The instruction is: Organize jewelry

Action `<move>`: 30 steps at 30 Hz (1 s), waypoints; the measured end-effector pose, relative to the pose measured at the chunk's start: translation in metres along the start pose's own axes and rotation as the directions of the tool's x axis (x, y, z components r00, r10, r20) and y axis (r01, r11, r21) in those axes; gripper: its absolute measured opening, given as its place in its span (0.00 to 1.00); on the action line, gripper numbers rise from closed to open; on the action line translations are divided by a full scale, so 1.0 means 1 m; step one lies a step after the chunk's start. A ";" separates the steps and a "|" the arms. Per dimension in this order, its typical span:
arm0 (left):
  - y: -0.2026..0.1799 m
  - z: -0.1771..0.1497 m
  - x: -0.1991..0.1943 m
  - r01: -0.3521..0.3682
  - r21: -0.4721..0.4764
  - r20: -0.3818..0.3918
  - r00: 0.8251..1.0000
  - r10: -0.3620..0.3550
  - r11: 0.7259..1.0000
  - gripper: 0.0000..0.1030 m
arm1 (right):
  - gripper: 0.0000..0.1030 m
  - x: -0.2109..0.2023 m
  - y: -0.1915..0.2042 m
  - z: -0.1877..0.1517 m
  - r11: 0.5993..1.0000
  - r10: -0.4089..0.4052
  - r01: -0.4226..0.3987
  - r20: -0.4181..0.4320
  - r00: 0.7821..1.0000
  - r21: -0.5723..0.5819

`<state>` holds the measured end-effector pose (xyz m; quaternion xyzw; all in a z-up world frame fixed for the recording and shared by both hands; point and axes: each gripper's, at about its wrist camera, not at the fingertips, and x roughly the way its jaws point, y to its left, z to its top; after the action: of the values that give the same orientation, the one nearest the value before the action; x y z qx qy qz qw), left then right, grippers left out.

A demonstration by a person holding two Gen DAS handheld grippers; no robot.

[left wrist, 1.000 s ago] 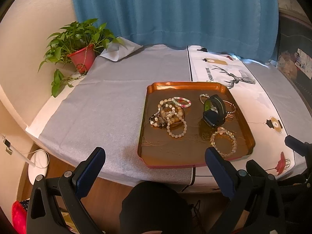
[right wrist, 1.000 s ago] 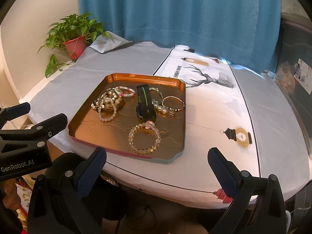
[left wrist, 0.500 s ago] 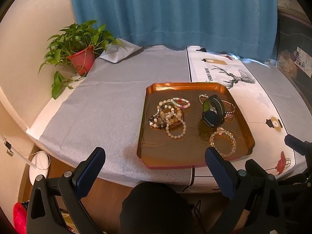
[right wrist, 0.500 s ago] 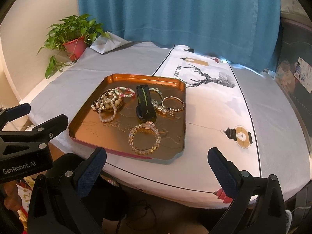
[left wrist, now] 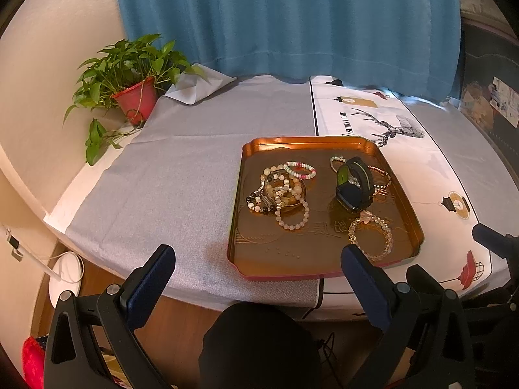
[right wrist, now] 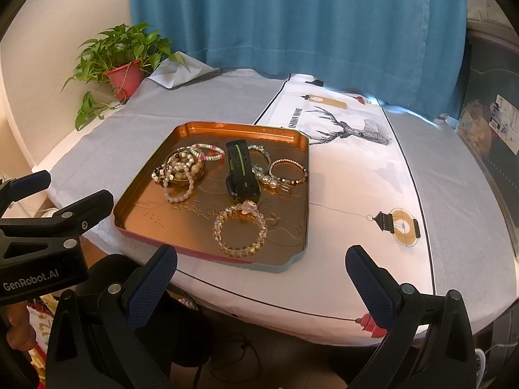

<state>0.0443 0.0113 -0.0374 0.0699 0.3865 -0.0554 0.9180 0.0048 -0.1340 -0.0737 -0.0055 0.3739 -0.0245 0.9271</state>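
Observation:
A copper tray (left wrist: 256,269) (right wrist: 136,223) sits on the table near its front edge. In it lie a tangle of bead bracelets (left wrist: 280,191) (right wrist: 180,170), a pink and green bead bracelet (left wrist: 300,169) (right wrist: 207,151), a black watch with a green stripe (left wrist: 353,184) (right wrist: 241,171), a clear bead bracelet (left wrist: 369,236) (right wrist: 239,230) and thin bracelets (right wrist: 288,171) at the far right. My left gripper (left wrist: 258,274) is open and empty, in front of the table edge. My right gripper (right wrist: 261,277) is open and empty, also short of the tray. The left gripper also shows in the right wrist view (right wrist: 48,201).
The table has a grey cloth (left wrist: 181,178) and a white printed runner with a deer (right wrist: 350,168). A potted plant (left wrist: 129,94) (right wrist: 121,64) stands at the back left. A blue curtain (left wrist: 285,19) hangs behind. A white round device (left wrist: 66,274) lies on the floor at left.
Both views shifted only slightly; the tray sits a little lower in the left wrist view. Both grippers stay open and empty.

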 end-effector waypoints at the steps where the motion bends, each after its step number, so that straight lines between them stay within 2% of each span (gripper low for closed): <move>1: 0.000 0.000 0.000 0.000 0.000 0.000 1.000 0.000 1.000 0.98 | 1.00 0.000 0.000 0.000 1.000 0.001 -0.001 0.000 1.000 0.000; 30: -0.003 0.002 -0.002 -0.007 0.008 0.006 1.000 0.007 1.000 0.99 | 1.00 0.000 -0.002 -0.001 1.000 -0.002 0.002 0.005 1.000 0.004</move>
<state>0.0442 0.0085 -0.0347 0.0751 0.3834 -0.0540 0.9189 0.0042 -0.1361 -0.0740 -0.0042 0.3713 -0.0258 0.9281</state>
